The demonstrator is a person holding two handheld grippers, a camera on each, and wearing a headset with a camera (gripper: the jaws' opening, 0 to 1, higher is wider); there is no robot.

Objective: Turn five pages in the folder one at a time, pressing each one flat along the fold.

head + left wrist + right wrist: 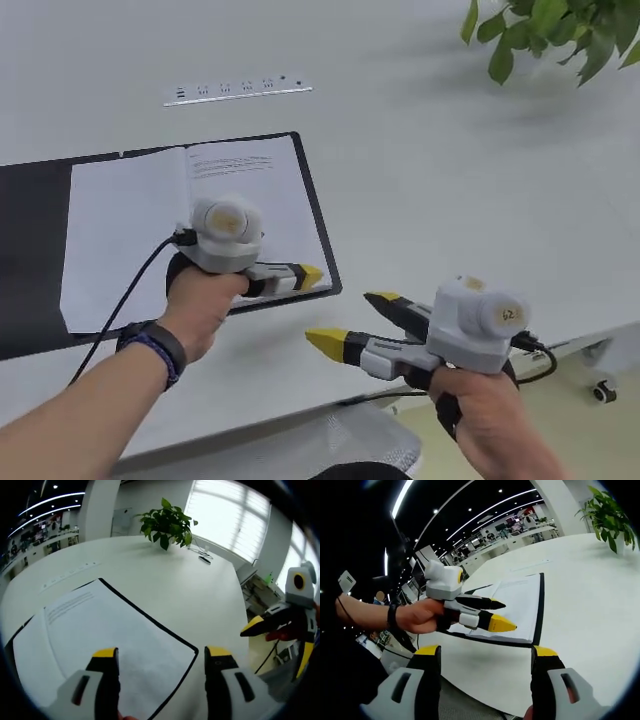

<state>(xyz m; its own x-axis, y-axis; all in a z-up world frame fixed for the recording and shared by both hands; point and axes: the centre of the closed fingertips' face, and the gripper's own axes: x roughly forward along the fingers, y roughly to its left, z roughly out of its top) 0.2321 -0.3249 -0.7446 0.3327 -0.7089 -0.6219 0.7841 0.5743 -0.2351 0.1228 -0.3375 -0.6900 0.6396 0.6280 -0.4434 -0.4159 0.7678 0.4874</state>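
Logged black folder (pixel 30 250) lying open and flat at the left of the white table (pixel 450 180), close to the near edge. Long axis left to right, slightly skewed; fold pointing away toward the far edge. Thin matte covers, square corners, narrow black border round smooth white pages (pixel 120 230), with a few printed lines at the top of the right-hand sheet. Beyond it, toward the far edge, flat pale power strip (pixel 237 89), long and narrow. Left gripper (pixel 162 655) over the folder's right near corner, yellow-tipped jaws parted with nothing between; contact with the paper cannot be told. Right gripper (pixel 348 318) off the folder's right edge, above the table's near edge, jaws likewise spread and empty, aimed left. Leafy green plant (pixel 560 30) at the far right corner.
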